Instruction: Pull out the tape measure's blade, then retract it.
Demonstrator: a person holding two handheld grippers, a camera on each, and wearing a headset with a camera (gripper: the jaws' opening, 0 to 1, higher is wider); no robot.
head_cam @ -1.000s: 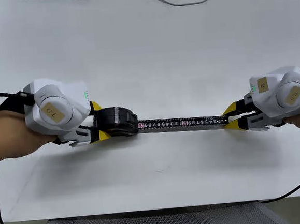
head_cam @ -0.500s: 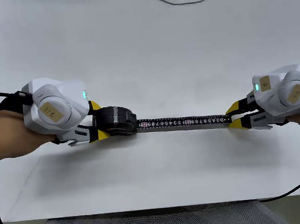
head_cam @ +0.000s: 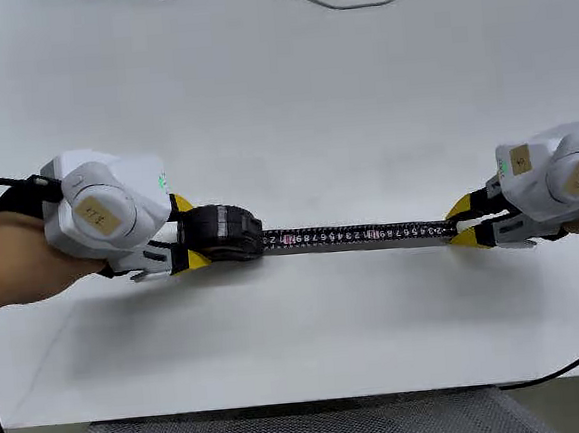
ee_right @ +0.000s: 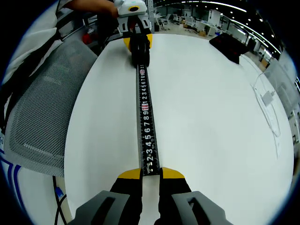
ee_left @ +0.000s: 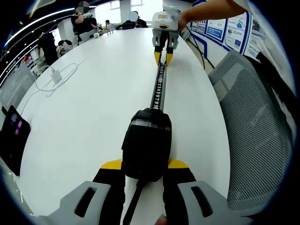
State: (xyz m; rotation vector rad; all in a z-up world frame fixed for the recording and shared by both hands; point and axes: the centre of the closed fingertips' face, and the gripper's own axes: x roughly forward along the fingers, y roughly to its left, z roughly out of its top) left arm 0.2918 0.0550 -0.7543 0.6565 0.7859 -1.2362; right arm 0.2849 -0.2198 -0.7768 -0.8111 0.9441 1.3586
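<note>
Head view: spread wide apart and level, left tongs (head_cam: 192,233) clamp tape measure (head_cam: 226,234), right tongs (head_cam: 460,224) pinch blade (head_cam: 356,235).

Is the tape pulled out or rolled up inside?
Pulled out: the blade stretches from the black case in the left gripper to the right gripper pinching its tip.

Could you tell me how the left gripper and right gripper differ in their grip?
The left gripper clamps the black case, while the right gripper pinches the blade at its tip. The left gripper's jaws stand wide around the case; the right gripper's are nearly together. Both are shut and face each other along the blade.
</note>
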